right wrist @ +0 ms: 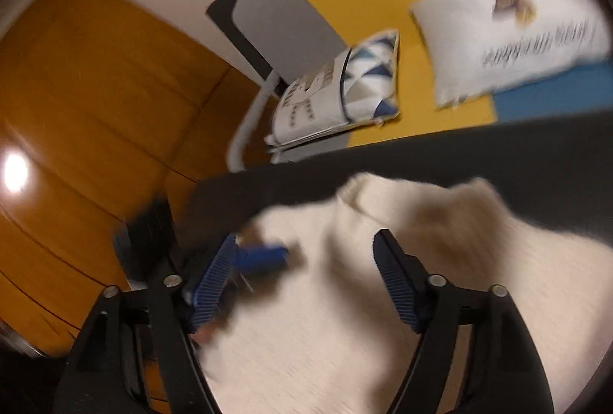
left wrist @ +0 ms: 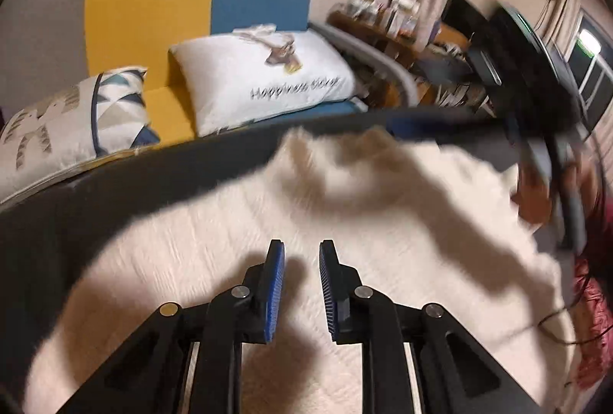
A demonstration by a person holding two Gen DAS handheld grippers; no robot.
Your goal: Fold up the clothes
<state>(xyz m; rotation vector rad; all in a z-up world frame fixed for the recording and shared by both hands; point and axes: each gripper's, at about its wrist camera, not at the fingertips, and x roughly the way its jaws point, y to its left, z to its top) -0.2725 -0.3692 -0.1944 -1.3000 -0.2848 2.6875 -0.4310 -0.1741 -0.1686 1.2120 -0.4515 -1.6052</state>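
Sweater (left wrist: 291, 253), cream and fuzzy, lies spread over the dark tabletop (left wrist: 115, 184), its collar toward the far edge. It looks soft, light and limp, so it will sag between holds. My left gripper (left wrist: 301, 289) hovers with jaws spread; my right gripper (right wrist: 306, 283) gapes wider. Shoulder seams or hem corners look the best places to grip.

Right gripper (right wrist: 306, 283) hovers with fingers (right wrist: 398, 283) spread wide over a cream sweater (right wrist: 325, 337) on the dark bench (right wrist: 498, 149); two pillows (right wrist: 345, 88) lie beyond
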